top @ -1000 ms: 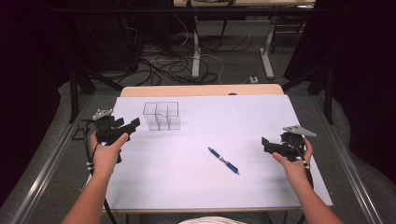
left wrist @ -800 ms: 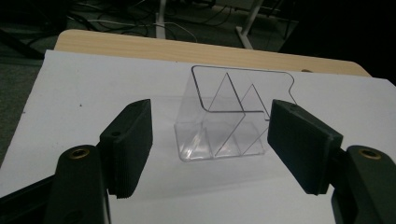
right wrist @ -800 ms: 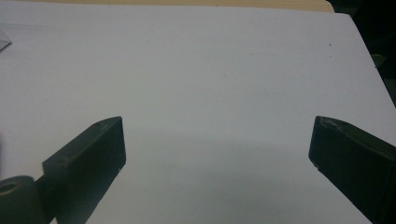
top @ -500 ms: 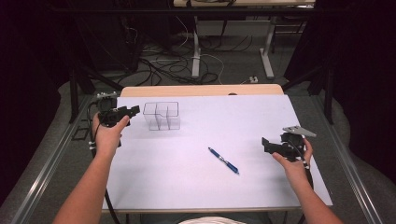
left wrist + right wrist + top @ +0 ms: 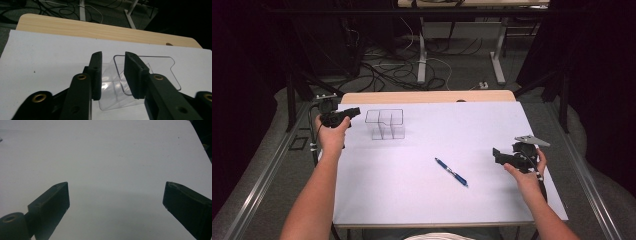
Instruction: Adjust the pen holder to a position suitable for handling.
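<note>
White paper covers the desk (image 5: 412, 200), a strip of bare wood showing at its far edge; the clear plastic organizer (image 5: 385, 124) stands near that far edge; the left gripper (image 5: 113, 75) sits just left of the organizer, its jaws narrowed and just now closing, a corner of the organizer between them but not yet pinched; the blue pen (image 5: 451, 171) lies nearer the person, right of the organizer; the right gripper (image 5: 498, 156) hangs well right of the organizer, jaws wide apart and empty.
</note>
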`<state>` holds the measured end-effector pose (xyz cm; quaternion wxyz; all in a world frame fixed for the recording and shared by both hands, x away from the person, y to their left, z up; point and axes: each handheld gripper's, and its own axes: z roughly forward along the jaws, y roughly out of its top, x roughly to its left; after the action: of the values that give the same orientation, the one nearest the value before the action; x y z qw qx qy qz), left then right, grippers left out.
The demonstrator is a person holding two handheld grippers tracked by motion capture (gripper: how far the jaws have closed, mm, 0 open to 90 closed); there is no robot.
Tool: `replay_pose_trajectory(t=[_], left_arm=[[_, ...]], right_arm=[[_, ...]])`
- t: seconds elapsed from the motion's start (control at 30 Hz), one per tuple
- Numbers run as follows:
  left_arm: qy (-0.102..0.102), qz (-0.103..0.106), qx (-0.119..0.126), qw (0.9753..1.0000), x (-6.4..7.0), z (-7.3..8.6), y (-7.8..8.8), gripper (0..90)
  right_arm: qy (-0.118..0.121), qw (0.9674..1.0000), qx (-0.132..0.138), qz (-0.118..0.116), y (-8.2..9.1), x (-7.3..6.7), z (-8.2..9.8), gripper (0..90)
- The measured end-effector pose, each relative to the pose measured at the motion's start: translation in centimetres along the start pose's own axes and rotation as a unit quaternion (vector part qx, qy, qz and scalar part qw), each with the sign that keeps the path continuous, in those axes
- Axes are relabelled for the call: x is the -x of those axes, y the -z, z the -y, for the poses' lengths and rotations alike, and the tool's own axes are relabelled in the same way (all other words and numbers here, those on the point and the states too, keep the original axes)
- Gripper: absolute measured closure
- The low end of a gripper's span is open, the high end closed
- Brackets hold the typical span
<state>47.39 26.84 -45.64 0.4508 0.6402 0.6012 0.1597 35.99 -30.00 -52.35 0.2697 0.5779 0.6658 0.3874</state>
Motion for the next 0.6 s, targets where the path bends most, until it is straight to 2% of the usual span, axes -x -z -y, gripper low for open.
replay_pose_trajectory(t=[0.03,0.07,0.2,0.23,0.4,0.43,0.53,0.6], left_arm=[[-0.016,-0.004,0.001,0.9999,-0.1,0.1,-0.5,70.4],[-0.024,-0.005,-0.007,0.9997,-0.2,0.0,-0.7,71.7],[-0.036,-0.007,-0.003,0.9993,-0.2,0.3,-1.5,78.0],[-0.048,-0.013,-0.014,0.9987,-0.2,0.4,-1.9,80.3],[-0.058,-0.015,-0.021,0.9980,-0.1,0.6,-2.8,89.6],[-0.068,-0.012,-0.026,0.9973,0.0,0.7,-3.4,89.8],[-0.077,-0.014,-0.035,0.9963,0.2,0.9,-3.9,90.0],[-0.094,-0.021,-0.049,0.9941,0.3,1.1,-4.5,90.0]], right_arm=[[0.000,1.0000,0.000,0.000,-0.1,0.0,0.0,6.8],[-0.001,1.0000,-0.001,0.000,-0.1,0.0,0.1,6.9],[0.000,1.0000,-0.005,-0.001,-0.3,0.0,0.1,7.0],[-0.001,1.0000,-0.006,-0.001,-0.3,-0.1,0.1,7.1],[0.000,0.9999,-0.011,-0.003,-0.5,-0.3,0.2,7.3],[0.005,0.9999,-0.011,-0.004,-0.6,-0.3,0.2,7.3],[0.006,0.9999,-0.011,-0.004,-0.6,-0.4,0.3,7.4],[0.007,0.9999,-0.012,-0.005,-0.6,-0.4,0.3,7.8]])
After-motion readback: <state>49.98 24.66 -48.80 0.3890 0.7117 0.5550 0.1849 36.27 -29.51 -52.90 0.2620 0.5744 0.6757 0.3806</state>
